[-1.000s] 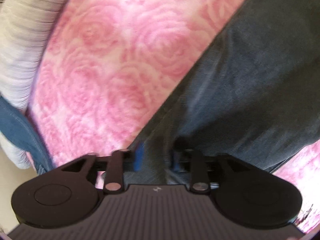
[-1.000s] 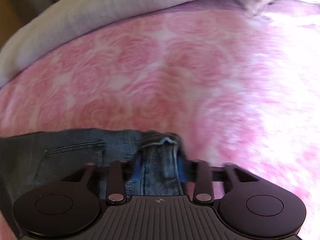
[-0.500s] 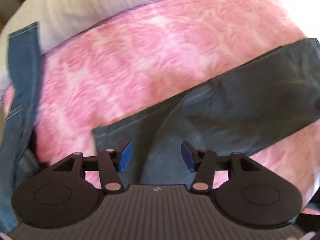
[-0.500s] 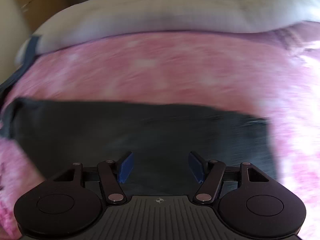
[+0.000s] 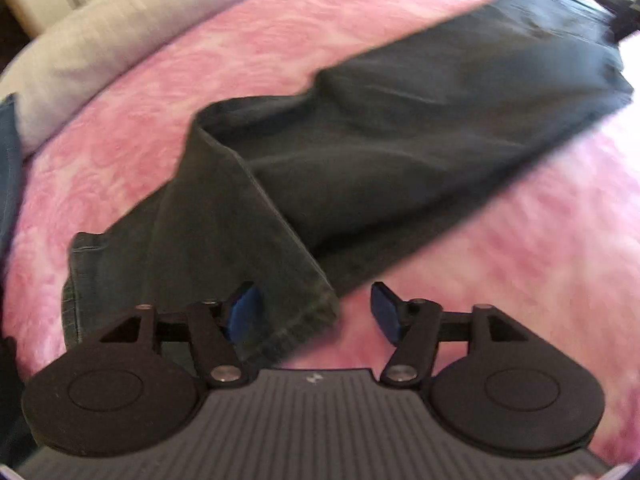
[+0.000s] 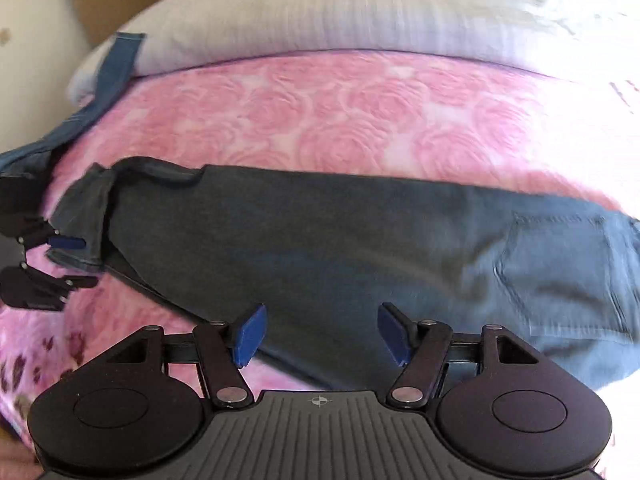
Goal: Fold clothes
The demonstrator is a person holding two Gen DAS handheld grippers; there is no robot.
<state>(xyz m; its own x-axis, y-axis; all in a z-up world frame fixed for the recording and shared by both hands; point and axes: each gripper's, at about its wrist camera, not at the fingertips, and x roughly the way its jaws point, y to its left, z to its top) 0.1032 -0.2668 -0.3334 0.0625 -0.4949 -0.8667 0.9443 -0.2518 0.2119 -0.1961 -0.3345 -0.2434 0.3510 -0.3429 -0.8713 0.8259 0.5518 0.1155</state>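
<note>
the dark jeans (image 6: 320,240) lay in a long strip across the pink rose blanket (image 6: 340,120), one leg hem flipped back at the left end. the left gripper (image 5: 312,312) was opening, hem between its pads but not pinched. the right gripper (image 6: 320,334) stood wide over the middle, holding nothing. looked like one fold was laid and released. next move probably needed a fresh grab on an end to fold it across.
</note>
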